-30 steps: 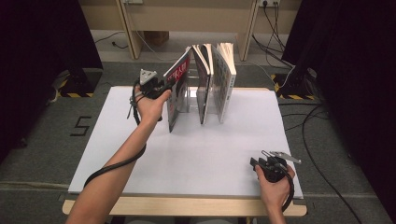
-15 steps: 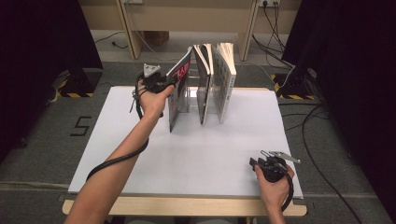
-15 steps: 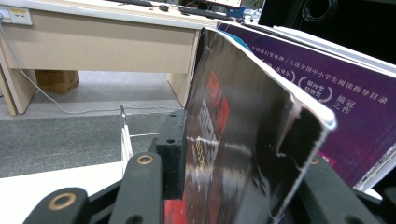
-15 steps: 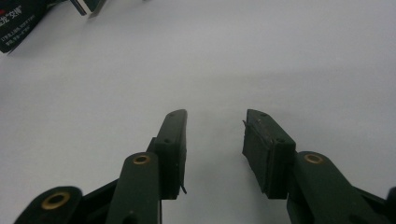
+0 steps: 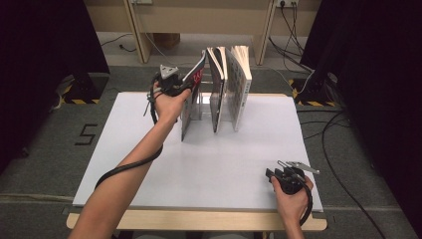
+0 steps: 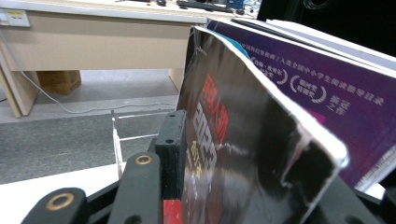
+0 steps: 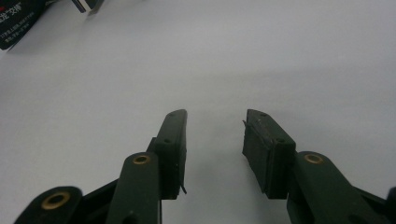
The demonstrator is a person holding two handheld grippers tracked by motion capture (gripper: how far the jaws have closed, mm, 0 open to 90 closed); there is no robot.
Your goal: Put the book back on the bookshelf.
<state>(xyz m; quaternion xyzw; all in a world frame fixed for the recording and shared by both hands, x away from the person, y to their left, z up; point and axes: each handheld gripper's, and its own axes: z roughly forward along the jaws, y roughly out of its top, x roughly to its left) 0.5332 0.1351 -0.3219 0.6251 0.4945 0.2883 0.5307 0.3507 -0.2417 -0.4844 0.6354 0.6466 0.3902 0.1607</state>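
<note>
1. The left claw [image 5: 185,85] has just been opening; its jaws straddle the dark-covered book [image 5: 191,102], leaning by the tabletop's [image 5: 149,164] far edge.
2. The right claw [image 5: 272,174] rests apart, empty, near the right front corner.

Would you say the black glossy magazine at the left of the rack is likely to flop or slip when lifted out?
Probably floppy: the black magazine looks thin and leans, its cover edge curling. Its glossy cover may slip between the left tongs. It likely weighs little.
</note>
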